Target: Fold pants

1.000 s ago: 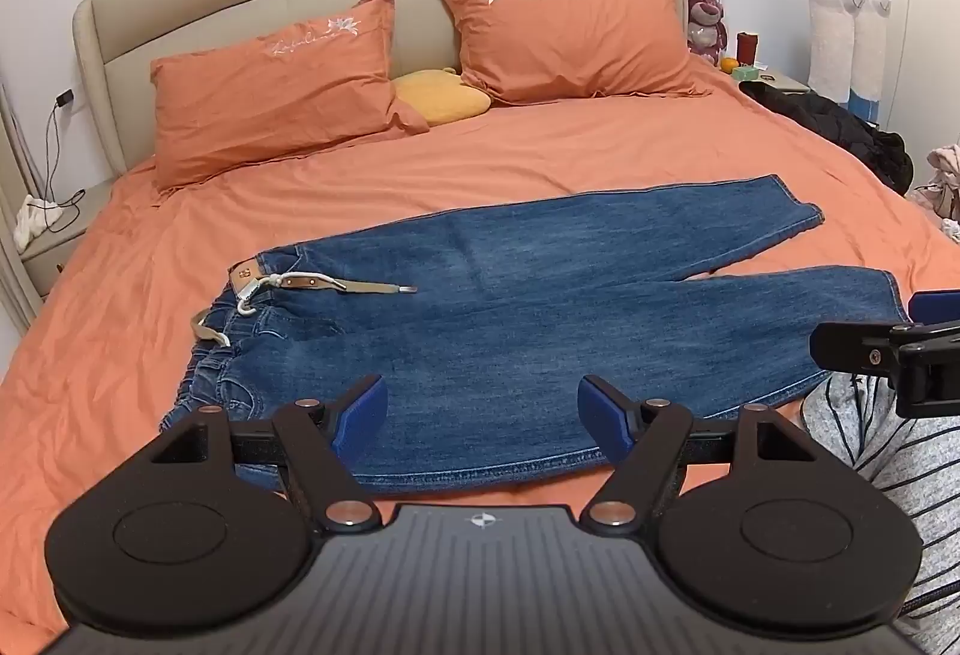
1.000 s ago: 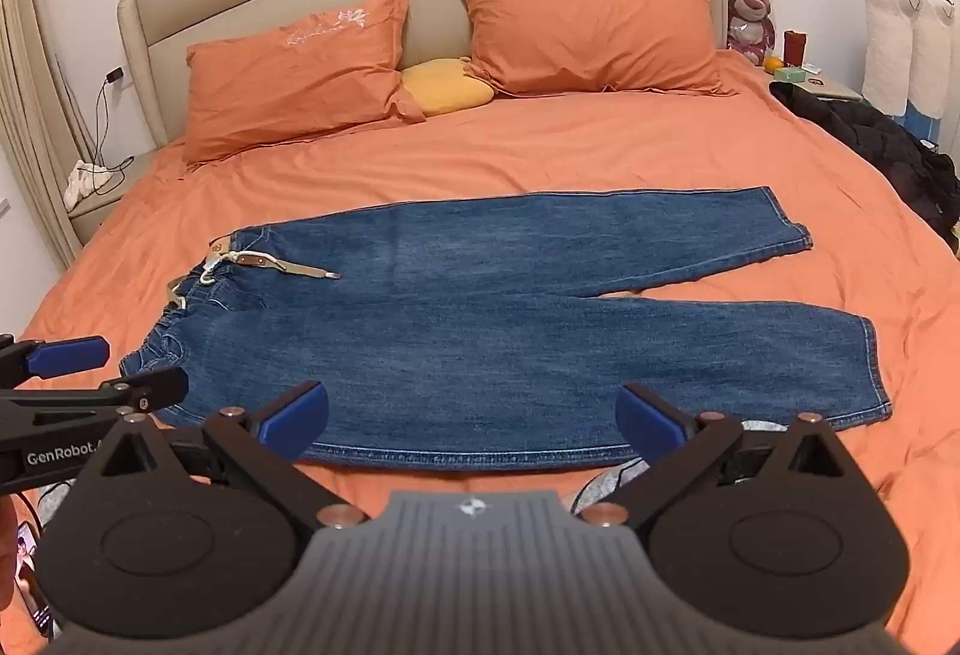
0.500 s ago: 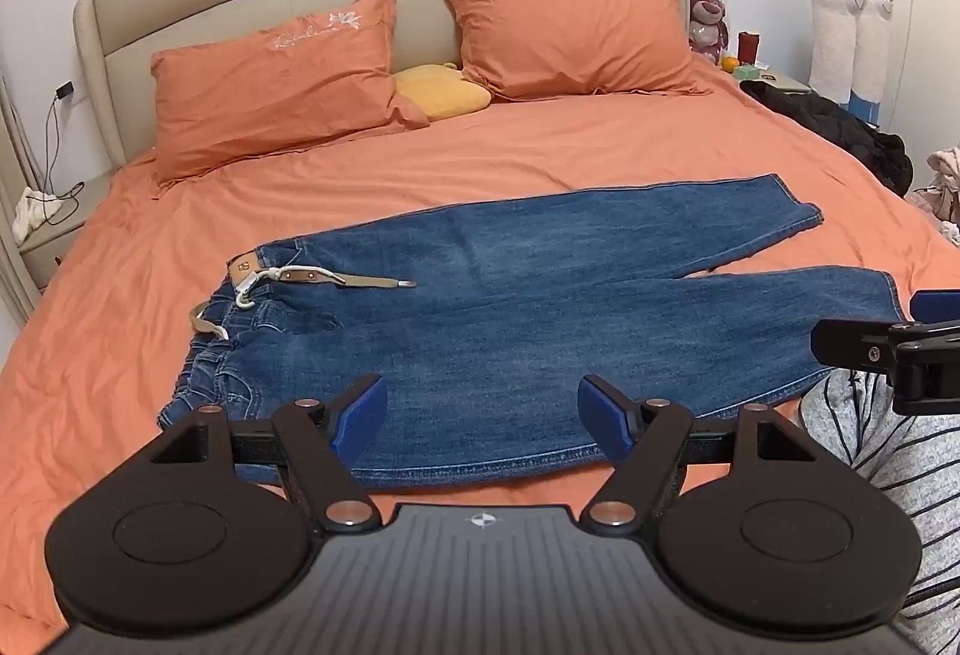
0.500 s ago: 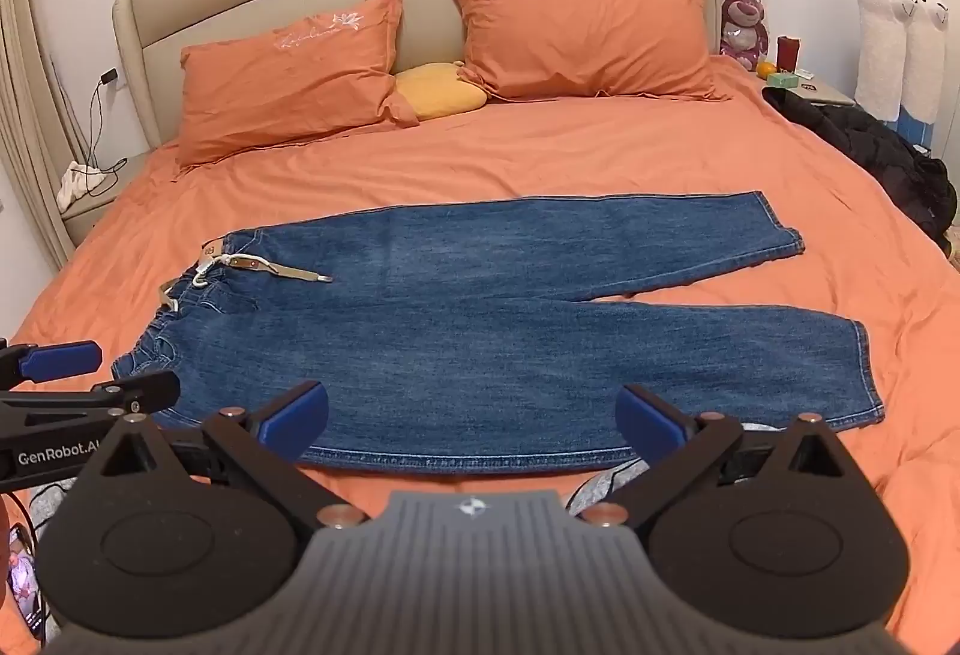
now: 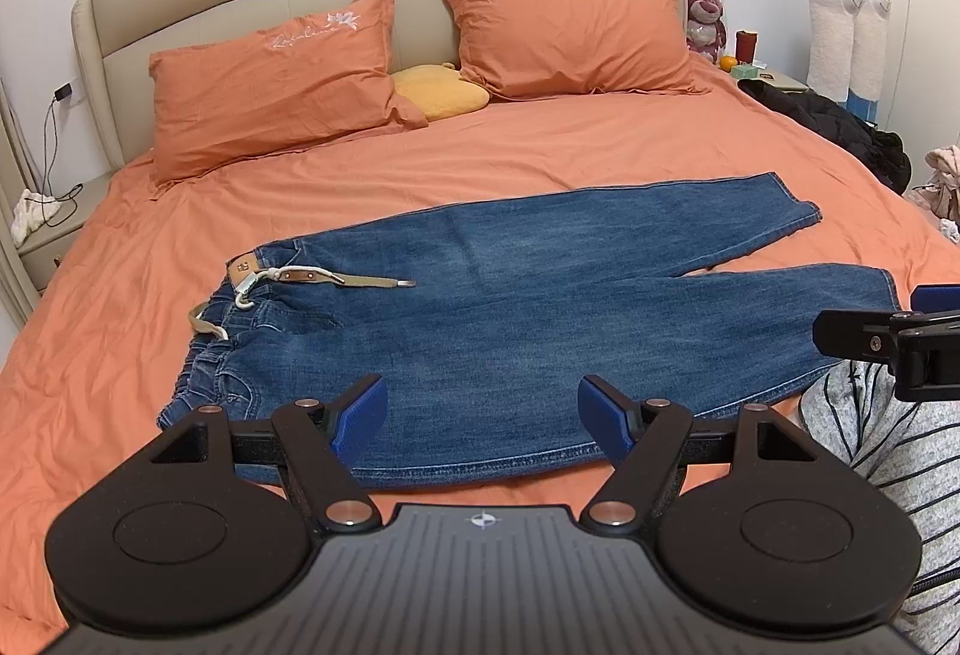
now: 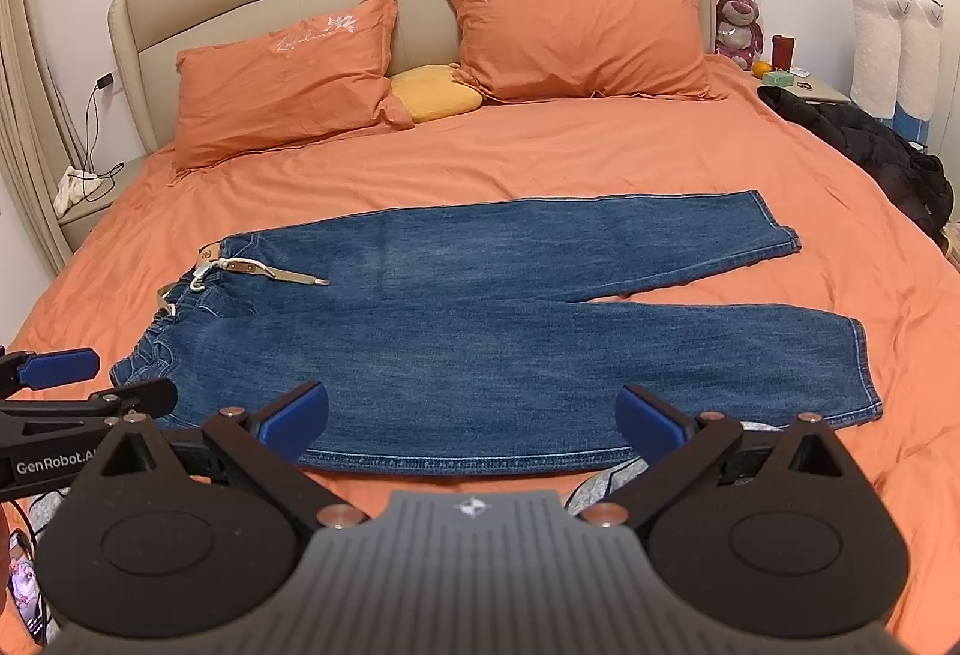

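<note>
Blue denim pants (image 5: 540,313) lie flat and spread on the orange bed (image 5: 540,156), waistband at the left, both legs running to the right; they also show in the right wrist view (image 6: 510,331). A tan belt strap (image 5: 348,278) lies across the waist. My left gripper (image 5: 483,412) is open and empty, above the pants' near edge close to the waist. My right gripper (image 6: 474,415) is open and empty, above the near edge of the front leg. Each gripper shows at the edge of the other's view.
Two orange pillows (image 5: 270,72) and a yellow cushion (image 5: 441,93) lie at the headboard. A black jacket (image 5: 840,132) lies on the bed's right edge. A nightstand with small items (image 6: 792,81) and plush alpacas (image 6: 894,36) stand at the right. A striped sleeve (image 5: 888,451) is at the lower right.
Both views have shifted slightly; the pants sit a little further away in the frames. Both grippers stay open and empty. The pants have not moved.
</note>
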`<state>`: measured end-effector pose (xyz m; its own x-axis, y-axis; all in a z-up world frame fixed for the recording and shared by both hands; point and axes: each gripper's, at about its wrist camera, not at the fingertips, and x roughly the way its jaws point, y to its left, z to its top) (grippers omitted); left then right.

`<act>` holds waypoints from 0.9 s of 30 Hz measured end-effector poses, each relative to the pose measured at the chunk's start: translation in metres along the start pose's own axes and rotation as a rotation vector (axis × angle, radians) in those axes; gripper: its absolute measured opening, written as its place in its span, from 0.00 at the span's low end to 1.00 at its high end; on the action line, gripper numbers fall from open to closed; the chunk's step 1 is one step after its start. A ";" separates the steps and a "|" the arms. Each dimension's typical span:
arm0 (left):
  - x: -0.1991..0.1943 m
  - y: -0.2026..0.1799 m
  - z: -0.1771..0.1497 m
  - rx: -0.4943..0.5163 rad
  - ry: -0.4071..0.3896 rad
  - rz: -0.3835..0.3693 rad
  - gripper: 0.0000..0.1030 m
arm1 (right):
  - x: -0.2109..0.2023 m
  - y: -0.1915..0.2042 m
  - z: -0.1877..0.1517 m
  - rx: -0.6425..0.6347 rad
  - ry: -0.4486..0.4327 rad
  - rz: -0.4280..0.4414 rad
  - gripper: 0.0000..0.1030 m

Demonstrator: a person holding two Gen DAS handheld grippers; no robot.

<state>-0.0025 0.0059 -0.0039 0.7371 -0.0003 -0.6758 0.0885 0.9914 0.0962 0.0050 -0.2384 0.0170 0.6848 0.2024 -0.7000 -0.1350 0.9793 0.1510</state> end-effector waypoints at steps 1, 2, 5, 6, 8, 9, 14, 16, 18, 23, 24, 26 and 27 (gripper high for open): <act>0.000 0.000 0.001 -0.002 0.001 -0.002 0.83 | 0.000 0.000 0.000 0.000 0.000 0.001 0.95; 0.000 0.001 0.000 -0.002 0.001 -0.003 0.83 | 0.000 0.000 0.000 0.000 0.000 0.003 0.95; 0.001 -0.001 0.001 0.001 0.002 -0.003 0.83 | -0.001 0.000 0.001 -0.004 -0.002 0.001 0.95; 0.001 -0.001 0.001 0.000 0.001 -0.003 0.83 | -0.001 0.001 0.001 -0.005 -0.003 0.001 0.95; 0.000 -0.001 0.001 -0.002 0.001 -0.003 0.83 | -0.002 0.001 0.001 -0.004 -0.005 0.001 0.95; 0.001 0.000 0.001 -0.002 0.001 -0.004 0.83 | -0.002 0.001 0.001 -0.004 -0.005 0.000 0.95; 0.000 -0.001 0.001 -0.002 0.000 -0.001 0.83 | -0.003 0.003 0.002 -0.009 -0.005 -0.001 0.95; -0.001 -0.002 0.001 -0.003 -0.003 0.000 0.83 | -0.003 0.003 0.002 -0.011 -0.006 -0.001 0.95; -0.002 -0.001 0.000 -0.006 -0.004 0.000 0.83 | -0.003 0.003 0.002 -0.012 -0.007 -0.001 0.95; -0.003 -0.006 0.007 0.004 -0.001 0.001 0.83 | -0.003 0.005 0.003 -0.016 -0.004 -0.001 0.95; -0.003 -0.006 0.007 0.004 -0.002 0.001 0.83 | -0.003 0.005 0.003 -0.016 -0.004 -0.001 0.95; -0.003 -0.006 0.008 0.003 -0.003 0.001 0.83 | -0.003 0.005 0.003 -0.016 -0.004 0.000 0.95; -0.004 -0.006 0.008 0.003 -0.004 0.002 0.83 | -0.003 0.005 0.003 -0.016 -0.004 0.000 0.95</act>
<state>0.0000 -0.0008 0.0040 0.7402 0.0010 -0.6724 0.0892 0.9910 0.0996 0.0045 -0.2338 0.0219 0.6877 0.2019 -0.6974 -0.1464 0.9794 0.1392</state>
